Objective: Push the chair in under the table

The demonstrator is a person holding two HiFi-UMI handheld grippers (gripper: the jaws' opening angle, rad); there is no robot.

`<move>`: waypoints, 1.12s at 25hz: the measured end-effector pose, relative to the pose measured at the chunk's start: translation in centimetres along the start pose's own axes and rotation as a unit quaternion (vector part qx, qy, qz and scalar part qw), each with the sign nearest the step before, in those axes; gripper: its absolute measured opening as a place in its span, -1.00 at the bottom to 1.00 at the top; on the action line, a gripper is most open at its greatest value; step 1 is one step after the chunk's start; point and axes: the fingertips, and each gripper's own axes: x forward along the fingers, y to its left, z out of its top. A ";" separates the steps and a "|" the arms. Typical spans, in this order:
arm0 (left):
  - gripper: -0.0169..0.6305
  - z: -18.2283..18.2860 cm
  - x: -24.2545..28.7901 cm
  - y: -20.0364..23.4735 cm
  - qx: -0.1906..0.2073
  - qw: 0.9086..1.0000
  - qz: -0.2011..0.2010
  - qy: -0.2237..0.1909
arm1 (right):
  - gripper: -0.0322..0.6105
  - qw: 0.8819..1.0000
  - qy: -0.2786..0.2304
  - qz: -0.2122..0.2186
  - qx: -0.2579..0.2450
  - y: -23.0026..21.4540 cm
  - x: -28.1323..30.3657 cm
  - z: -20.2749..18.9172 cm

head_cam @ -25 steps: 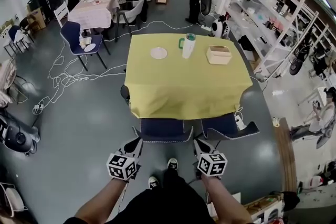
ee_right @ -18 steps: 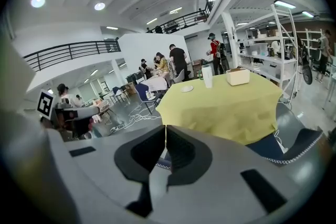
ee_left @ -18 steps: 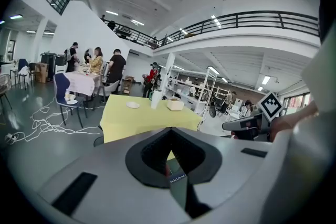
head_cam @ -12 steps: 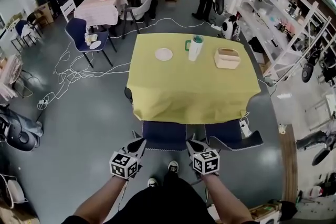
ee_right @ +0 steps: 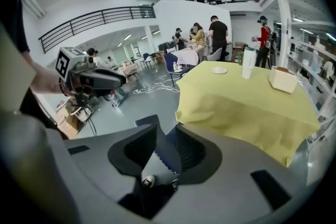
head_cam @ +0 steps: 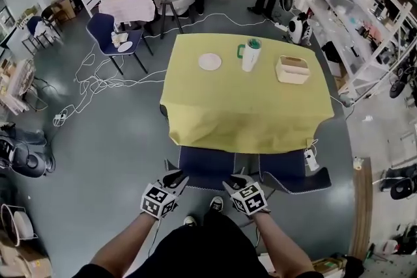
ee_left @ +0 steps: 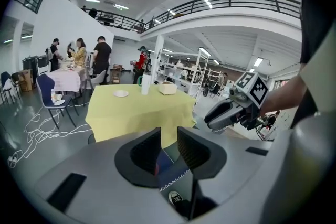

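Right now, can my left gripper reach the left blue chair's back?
Likely yes: the left gripper has just been opening its jaws, the chair back already shows between them, and nothing blocks it.

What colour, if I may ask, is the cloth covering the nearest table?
The tablecloth is plain yellow, with no pattern; it shows best in the head view.

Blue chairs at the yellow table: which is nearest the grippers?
The left chair: the left gripper and right gripper, jaws just opened, straddle its backrest edge. The other chair stands farther right.
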 end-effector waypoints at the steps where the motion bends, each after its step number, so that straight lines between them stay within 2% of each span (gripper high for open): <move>1: -0.67 -0.3 0.4 0.0 0.006 1.000 -0.003 0.010 | -0.52 1.000 0.011 0.008 -0.014 0.0 0.4 -0.2; 7: -0.52 -3.0 2.8 -0.3 0.049 0.995 -0.010 0.081 | -0.40 0.990 0.083 0.045 -0.109 0.2 2.5 -2.4; 11: -0.46 -5.6 3.9 0.1 0.096 0.986 -0.015 0.134 | -0.39 0.981 0.114 0.064 -0.143 0.0 3.7 -3.5; 16: -0.42 -9.1 4.8 -0.3 0.169 0.961 -0.046 0.212 | -0.37 0.965 0.167 0.082 -0.186 -0.3 5.0 -6.2; 22: -0.40 -12.8 6.1 0.8 0.222 0.932 -0.086 0.271 | -0.35 0.951 0.218 0.084 -0.203 -0.3 6.7 -9.2; 28: -0.38 -16.2 6.2 2.0 0.269 0.904 -0.118 0.312 | -0.33 0.949 0.245 0.072 -0.184 0.1 7.8 -10.9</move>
